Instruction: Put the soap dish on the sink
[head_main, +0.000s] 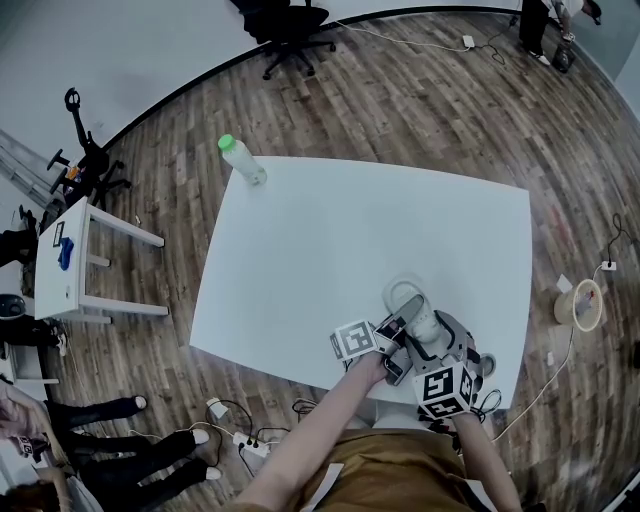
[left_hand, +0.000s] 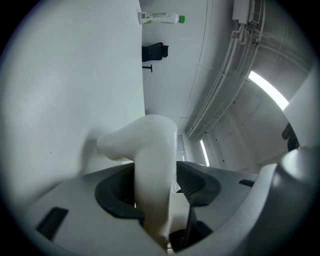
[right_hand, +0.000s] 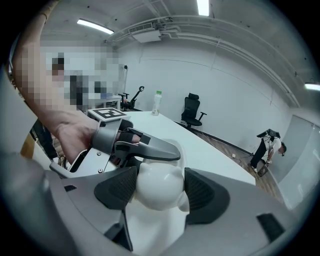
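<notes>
A glossy white moulded piece with an oval rim (head_main: 404, 296), the soap dish as far as I can tell, sits at the front right of the white table (head_main: 350, 230). My right gripper (head_main: 432, 335) reaches it from the near side. In the right gripper view both pads (right_hand: 202, 192) press a rounded white knob (right_hand: 156, 187). My left gripper (head_main: 400, 322) comes in from the left. In the left gripper view a bent white part (left_hand: 150, 145) lies between its jaws (left_hand: 157, 182), against one pad, with a gap at the other.
A clear bottle with a green cap (head_main: 242, 160) stands at the table's far left corner. On the wooden floor are an office chair (head_main: 290, 30), a small white side table (head_main: 75, 260), a tape roll (head_main: 582, 303) and cables. A person's legs (head_main: 130, 440) show at the lower left.
</notes>
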